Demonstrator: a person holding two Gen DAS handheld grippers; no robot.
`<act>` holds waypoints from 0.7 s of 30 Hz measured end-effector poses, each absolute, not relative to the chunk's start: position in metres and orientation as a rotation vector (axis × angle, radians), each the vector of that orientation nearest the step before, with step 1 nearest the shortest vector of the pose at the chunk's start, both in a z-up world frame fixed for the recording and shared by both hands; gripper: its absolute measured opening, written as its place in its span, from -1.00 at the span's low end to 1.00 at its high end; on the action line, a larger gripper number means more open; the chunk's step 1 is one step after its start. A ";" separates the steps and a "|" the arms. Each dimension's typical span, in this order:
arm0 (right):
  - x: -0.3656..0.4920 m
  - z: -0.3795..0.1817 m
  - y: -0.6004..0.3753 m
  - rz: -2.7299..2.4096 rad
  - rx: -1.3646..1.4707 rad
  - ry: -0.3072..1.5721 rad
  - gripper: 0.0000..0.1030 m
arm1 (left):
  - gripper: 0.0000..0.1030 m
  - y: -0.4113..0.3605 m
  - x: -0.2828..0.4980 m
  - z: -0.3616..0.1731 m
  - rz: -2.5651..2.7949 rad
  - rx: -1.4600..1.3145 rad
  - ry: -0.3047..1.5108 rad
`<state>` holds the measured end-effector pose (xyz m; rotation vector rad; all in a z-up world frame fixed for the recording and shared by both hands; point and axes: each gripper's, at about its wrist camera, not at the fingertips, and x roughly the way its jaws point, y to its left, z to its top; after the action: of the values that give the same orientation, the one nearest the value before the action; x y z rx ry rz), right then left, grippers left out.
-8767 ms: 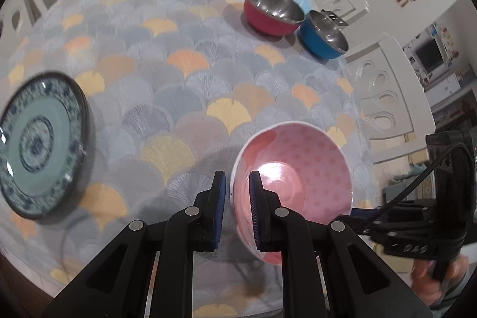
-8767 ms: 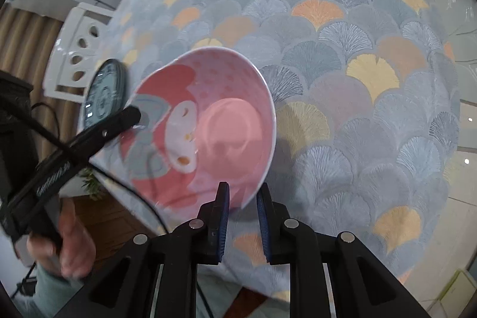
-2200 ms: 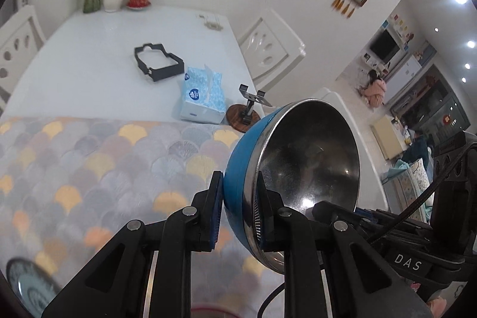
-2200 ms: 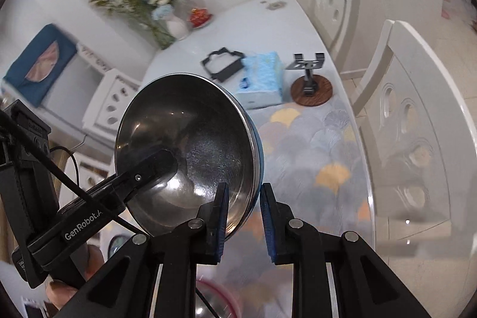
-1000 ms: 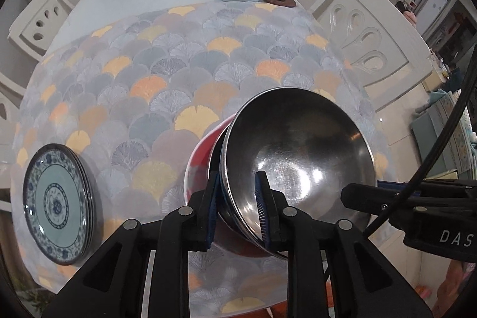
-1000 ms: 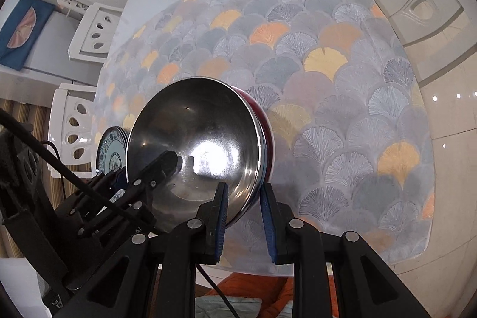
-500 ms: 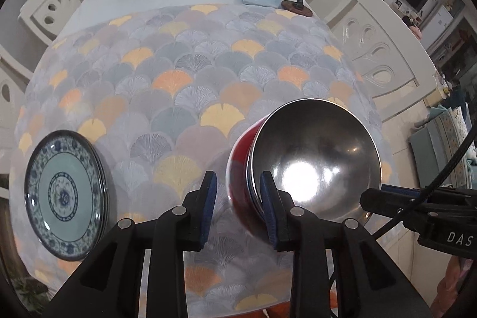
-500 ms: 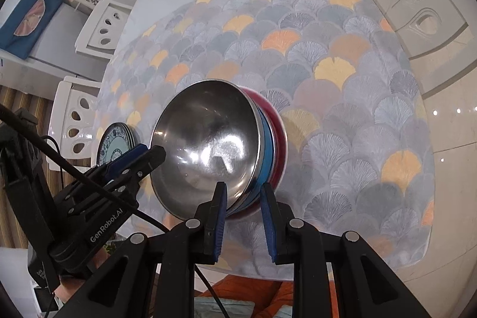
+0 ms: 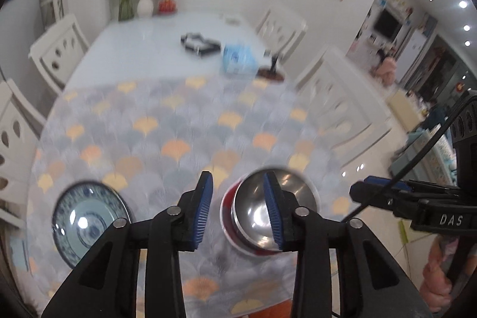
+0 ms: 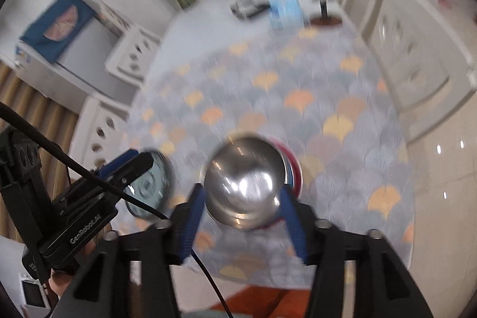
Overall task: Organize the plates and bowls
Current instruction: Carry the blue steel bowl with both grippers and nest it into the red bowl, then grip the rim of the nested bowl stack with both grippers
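Left wrist view: the left gripper (image 9: 238, 209) and right gripper (image 10: 243, 222) have just been opening and now gape empty above the nested steel bowls (image 9: 269, 212), released on the tablecloth (image 9: 179, 121); only the blue-patterned plate (image 9: 89, 218) probably remains.

Colours on the dining table

The shiny steel bowl (image 9: 268, 207) sits in a red-sided bowl (image 9: 228, 216); beside them is a blue-and-white patterned plate with a pale green centre (image 9: 86, 221), all on a grey fan-scale tablecloth flecked with yellow and orange (image 9: 167, 133).
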<state>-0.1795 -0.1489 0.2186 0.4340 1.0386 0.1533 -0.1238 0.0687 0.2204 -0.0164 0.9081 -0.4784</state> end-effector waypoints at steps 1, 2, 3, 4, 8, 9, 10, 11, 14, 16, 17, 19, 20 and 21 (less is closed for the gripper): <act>-0.184 0.230 -0.151 0.148 0.433 0.995 0.08 | -0.11 0.072 -0.126 0.230 -0.487 -0.029 0.884; -0.187 0.235 -0.152 0.143 0.433 0.975 0.09 | 0.19 0.074 -0.128 0.236 -0.493 -0.041 0.865; -0.190 0.241 -0.154 0.131 0.436 0.952 0.11 | 0.33 0.078 -0.132 0.243 -0.500 -0.061 0.837; -0.190 0.244 -0.156 0.118 0.443 0.939 0.19 | 0.40 0.081 -0.134 0.246 -0.504 -0.072 0.818; -0.195 0.236 -0.162 0.065 0.478 0.950 0.36 | 0.40 0.084 -0.142 0.245 -0.516 -0.061 0.808; -0.195 0.230 -0.163 0.058 0.492 0.969 0.36 | 0.40 0.083 -0.143 0.240 -0.514 -0.058 0.821; -0.195 0.223 -0.164 0.050 0.510 0.993 0.36 | 0.40 0.084 -0.143 0.236 -0.511 -0.059 0.836; -0.196 0.215 -0.165 0.049 0.528 1.013 0.36 | 0.40 0.084 -0.142 0.230 -0.509 -0.064 0.857; -0.194 0.194 -0.165 0.024 0.526 1.058 0.36 | 0.40 0.085 -0.140 0.212 -0.501 -0.083 0.905; -0.190 0.177 -0.164 0.007 0.513 1.097 0.36 | 0.40 0.084 -0.133 0.194 -0.493 -0.095 0.961; -0.188 0.170 -0.164 0.002 0.510 1.111 0.36 | 0.38 0.085 -0.130 0.185 -0.491 -0.114 0.996; -0.185 0.158 -0.166 -0.009 0.506 1.133 0.36 | 0.37 0.087 -0.123 0.167 -0.494 -0.182 1.058; -0.183 0.152 -0.167 -0.009 0.511 1.141 0.36 | 0.38 0.087 -0.119 0.158 -0.494 -0.208 1.087; -0.181 0.146 -0.168 -0.012 0.519 1.150 0.36 | 0.38 0.086 -0.115 0.149 -0.493 -0.232 1.120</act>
<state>-0.1806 -0.1677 0.1463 0.5189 1.1500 -0.0122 -0.1149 0.0864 0.1491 -0.2316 1.1199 -0.4935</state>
